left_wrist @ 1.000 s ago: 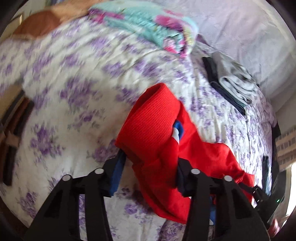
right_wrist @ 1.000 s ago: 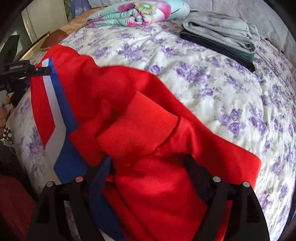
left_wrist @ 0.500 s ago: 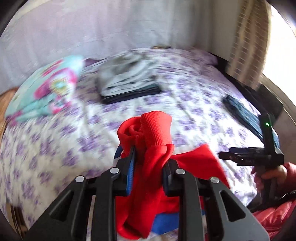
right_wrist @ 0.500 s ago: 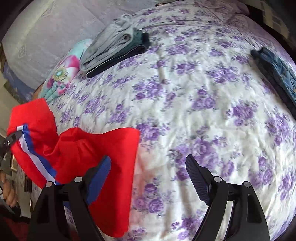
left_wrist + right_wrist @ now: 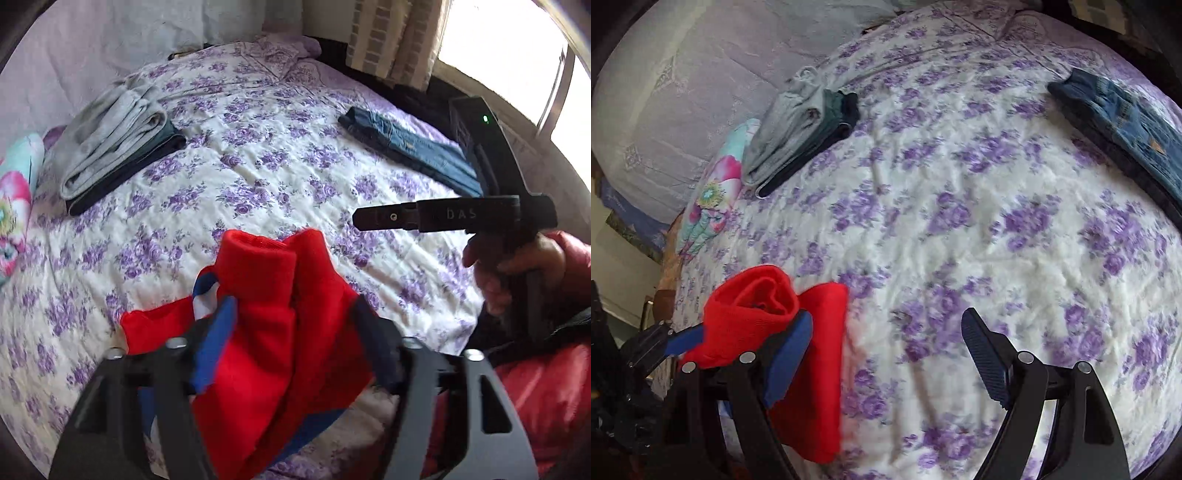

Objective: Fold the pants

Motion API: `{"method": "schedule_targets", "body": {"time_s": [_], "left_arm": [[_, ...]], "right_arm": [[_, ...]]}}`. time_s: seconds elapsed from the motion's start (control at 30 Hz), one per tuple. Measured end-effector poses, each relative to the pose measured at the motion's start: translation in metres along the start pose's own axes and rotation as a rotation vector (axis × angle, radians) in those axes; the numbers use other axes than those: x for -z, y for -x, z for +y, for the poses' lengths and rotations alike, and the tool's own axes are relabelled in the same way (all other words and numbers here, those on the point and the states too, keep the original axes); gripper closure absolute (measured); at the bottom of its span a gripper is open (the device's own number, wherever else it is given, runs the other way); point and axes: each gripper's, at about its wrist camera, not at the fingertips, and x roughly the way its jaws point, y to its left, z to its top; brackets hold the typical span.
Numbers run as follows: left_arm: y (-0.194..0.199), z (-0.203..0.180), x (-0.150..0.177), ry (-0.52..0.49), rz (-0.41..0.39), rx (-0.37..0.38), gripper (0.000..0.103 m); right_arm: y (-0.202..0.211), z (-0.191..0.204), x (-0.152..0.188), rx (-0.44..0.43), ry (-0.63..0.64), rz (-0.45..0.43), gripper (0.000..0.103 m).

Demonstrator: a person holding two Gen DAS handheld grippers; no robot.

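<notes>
Left gripper (image 5: 291, 332) jaws have just been opening: half a second ago they pinch the red pants (image 5: 266, 317) tight, now they stand wide apart with the bunched fabric slack between them. Pads do not look pressed on it, so I read this as a release, not a grip. The ribbed cuff end pokes up ahead of the jaws, and the blue-white side stripe shows at the left pad.

Right gripper (image 5: 886, 354) jaws apart, nothing between them, only bedspread. The red pants (image 5: 783, 332) sit at its left finger, draped beside or against it, not clamped. A second ago red fabric fills that view; now it is off to the left edge.

So both grippers have let go. The pants lie in a crumpled heap at the near edge of the bed (image 5: 258, 177), not spread, no clean fold visible. Task reads as early: likely a reposition or drop before laying them flat, then regrasp at waistband or cuffs.

Further out: folded grey-and-dark stack (image 5: 114, 140) at far left, folded jeans (image 5: 410, 147) at far right, floral bedding (image 5: 14, 206) at the left rim. The person's hand (image 5: 513, 266) holds the right gripper in the left view, red sleeve below.
</notes>
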Motion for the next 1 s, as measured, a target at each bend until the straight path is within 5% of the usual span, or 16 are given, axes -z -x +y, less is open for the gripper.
{"method": "schedule_targets", "body": {"time_s": [0.13,0.33,0.47,0.57,0.7,0.8,0.9,1.0], "left_arm": [[0.025,0.032,0.011,0.130,0.006,0.081,0.017],[0.030,0.092,0.041,0.402,0.024,-0.013,0.017],[0.030,0.117,0.063,0.526,0.043,-0.052,0.017],[0.028,0.115,0.068,0.535,0.061,-0.046,0.017],[0.028,0.101,0.066,0.463,0.061,-0.041,0.017],[0.006,0.099,0.073,0.435,0.140,-0.047,0.015],[-0.035,0.109,0.094,0.503,0.307,-0.032,0.014],[-0.034,0.117,0.100,0.553,0.286,-0.022,0.014]], "right_arm": [[-0.005,0.056,-0.013,-0.128,0.167,0.038,0.021],[-0.030,0.096,0.009,-0.176,0.338,0.205,0.027],[-0.057,0.088,0.027,-0.115,0.340,0.292,0.080],[-0.036,0.094,0.027,-0.114,0.384,0.264,0.090],[-0.006,0.088,0.032,-0.074,0.424,0.260,0.090],[-0.027,0.050,0.041,0.011,0.327,0.301,0.089],[-0.042,0.027,0.040,0.010,0.205,0.331,0.068],[-0.022,0.032,0.028,-0.008,0.176,0.273,0.060]]}}
